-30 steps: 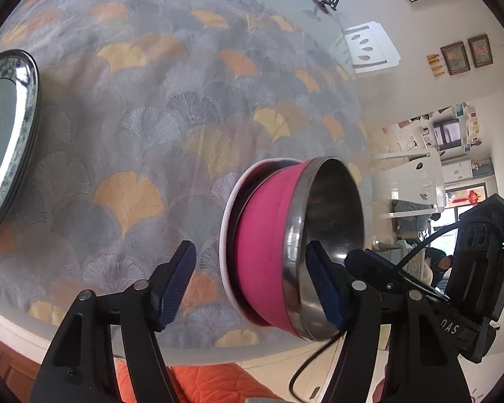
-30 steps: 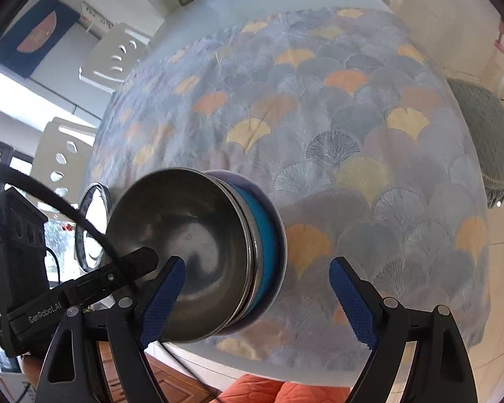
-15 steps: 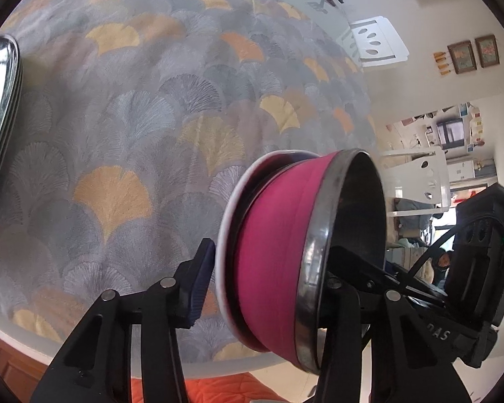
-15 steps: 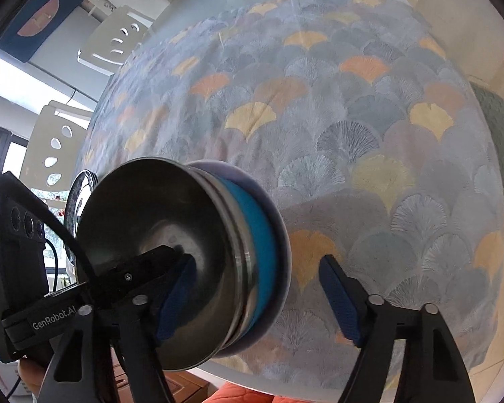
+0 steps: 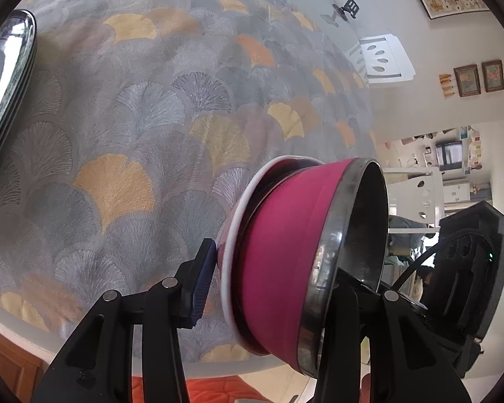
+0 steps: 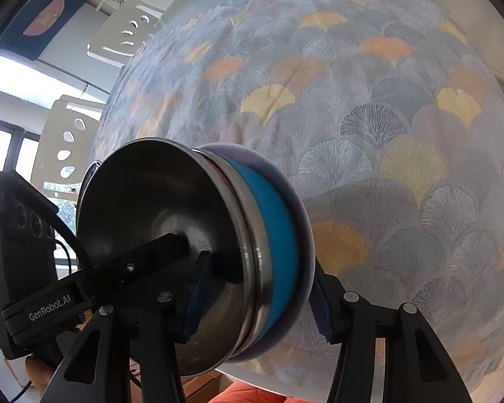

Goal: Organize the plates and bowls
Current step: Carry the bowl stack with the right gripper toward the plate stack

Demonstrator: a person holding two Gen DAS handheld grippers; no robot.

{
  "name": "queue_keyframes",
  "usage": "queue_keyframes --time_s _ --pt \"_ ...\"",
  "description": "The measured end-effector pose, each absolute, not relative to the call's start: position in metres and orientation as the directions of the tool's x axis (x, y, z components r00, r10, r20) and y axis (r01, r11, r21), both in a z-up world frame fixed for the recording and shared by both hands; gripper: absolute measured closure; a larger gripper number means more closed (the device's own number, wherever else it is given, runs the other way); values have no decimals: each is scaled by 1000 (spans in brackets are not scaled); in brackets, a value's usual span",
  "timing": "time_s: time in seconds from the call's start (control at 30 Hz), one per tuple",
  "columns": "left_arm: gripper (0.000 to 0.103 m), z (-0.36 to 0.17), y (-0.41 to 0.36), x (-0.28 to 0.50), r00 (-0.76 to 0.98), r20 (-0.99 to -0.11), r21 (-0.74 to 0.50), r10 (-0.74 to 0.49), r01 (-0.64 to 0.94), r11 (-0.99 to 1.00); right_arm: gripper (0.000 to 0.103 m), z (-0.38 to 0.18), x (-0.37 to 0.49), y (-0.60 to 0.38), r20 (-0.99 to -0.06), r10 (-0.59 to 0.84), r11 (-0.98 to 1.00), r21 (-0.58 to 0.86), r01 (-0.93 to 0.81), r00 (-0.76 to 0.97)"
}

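Note:
A steel-lined bowl stack stands on a small plate near the table's front edge. In the left wrist view its outer wall is pink (image 5: 279,252), above a white plate rim (image 5: 233,228). In the right wrist view the wall is blue (image 6: 279,235) under two steel rims. My left gripper (image 5: 272,262) is shut on the stack, one blue pad (image 5: 203,278) against the plate rim and the other finger inside the bowl. The jaws of my right gripper (image 6: 258,268) are closing on the opposite side, with one pad (image 6: 195,302) inside the bowl and the other behind the plate.
A round table carries a grey cloth with a ginkgo-leaf pattern (image 5: 151,117). A stack of patterned plates (image 5: 10,67) lies at its left edge. White chairs (image 6: 64,147) stand around the far side. Orange fabric (image 5: 225,389) shows below the front edge.
Both grippers' jaws have drawn in from wide open onto the bowl stack, the left one first, then the right. The right gripper has sunk closer to the bowl.

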State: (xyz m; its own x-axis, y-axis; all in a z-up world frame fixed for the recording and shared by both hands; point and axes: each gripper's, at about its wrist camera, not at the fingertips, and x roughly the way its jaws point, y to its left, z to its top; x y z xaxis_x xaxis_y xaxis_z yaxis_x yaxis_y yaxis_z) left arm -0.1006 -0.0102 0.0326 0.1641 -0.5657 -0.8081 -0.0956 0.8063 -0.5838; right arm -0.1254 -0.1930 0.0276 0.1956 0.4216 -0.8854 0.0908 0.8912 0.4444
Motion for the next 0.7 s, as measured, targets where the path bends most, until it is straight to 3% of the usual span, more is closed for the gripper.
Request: queue_keyframes --time_s 0.2,0.4,0.57,0.7 --pt "64 49 -2 -98 198 -802 -591 -564 -126 797 50 47 -116 -183 -897 384 913 404 56 218" --pt "65 99 27 -91 266 -805 -577 -530 -143 804 50 94 -97 -159 -884 405 904 425 41 235" --pt "66 150 85 -83 339 -814 -545 -472 -162 823 51 146 -76 -101 -857 425 902 428 -57 291" --pt "66 158 135 -76 342 -822 -537 -456 -196 821 51 161 -65 -53 -840 447 892 445 -82 307"
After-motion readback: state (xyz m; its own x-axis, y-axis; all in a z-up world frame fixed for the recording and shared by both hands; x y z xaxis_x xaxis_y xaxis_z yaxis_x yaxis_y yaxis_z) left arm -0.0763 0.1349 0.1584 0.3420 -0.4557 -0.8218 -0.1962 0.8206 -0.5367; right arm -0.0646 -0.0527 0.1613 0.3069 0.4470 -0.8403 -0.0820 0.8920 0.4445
